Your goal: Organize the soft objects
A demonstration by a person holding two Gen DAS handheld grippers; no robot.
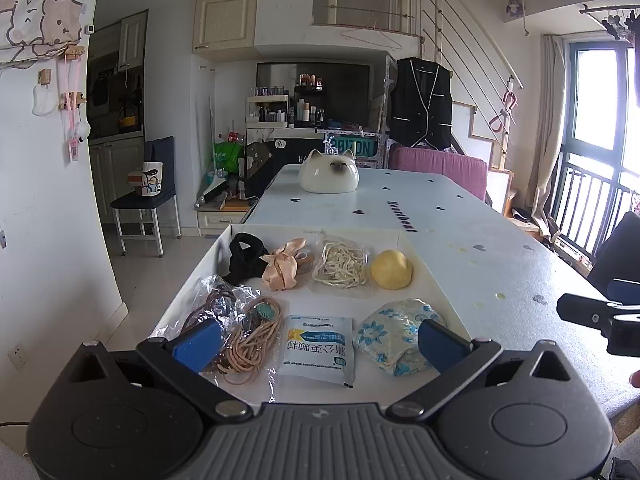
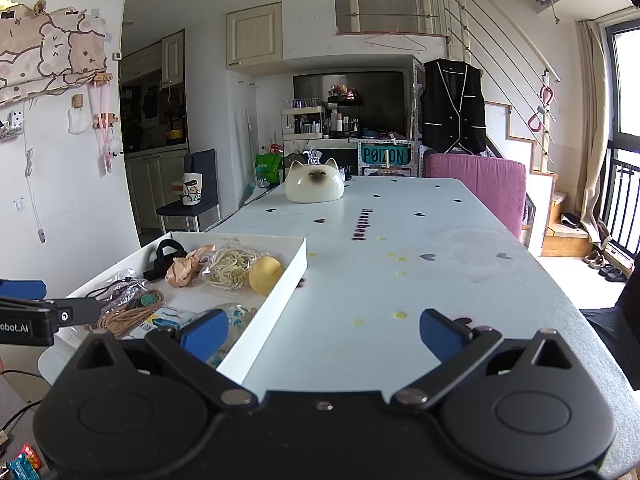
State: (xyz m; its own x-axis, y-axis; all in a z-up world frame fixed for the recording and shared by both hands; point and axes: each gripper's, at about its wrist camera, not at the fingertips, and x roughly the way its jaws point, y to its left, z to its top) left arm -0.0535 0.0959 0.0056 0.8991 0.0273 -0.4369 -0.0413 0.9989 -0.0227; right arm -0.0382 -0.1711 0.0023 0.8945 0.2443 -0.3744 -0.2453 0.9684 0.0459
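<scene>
Left wrist view: left gripper (image 1: 316, 342), fingers wide apart, nothing held, over near end of a shallow white tray (image 1: 416, 246) on the bench (image 1: 460, 232). In tray: black band (image 1: 244, 258), peach scrunchie (image 1: 282, 266), bagged cream cords (image 1: 340, 264), yellow sponge (image 1: 392, 269), bagged tan cord (image 1: 244, 340), white sachet (image 1: 317, 348), blue-floral cloth (image 1: 394, 330).

Right wrist view: right gripper (image 2: 322, 334), fingers apart & empty, straddling tray's right wall; cat-shaped ceramic (image 2: 315, 187) at far end.

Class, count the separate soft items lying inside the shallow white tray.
7. Back row: black fabric band, peach satin bow, bagged cream cord, yellow sponge. Front row: bagged tan cord, white sachet, blue-flowered cloth. More may hide beneath.
</scene>
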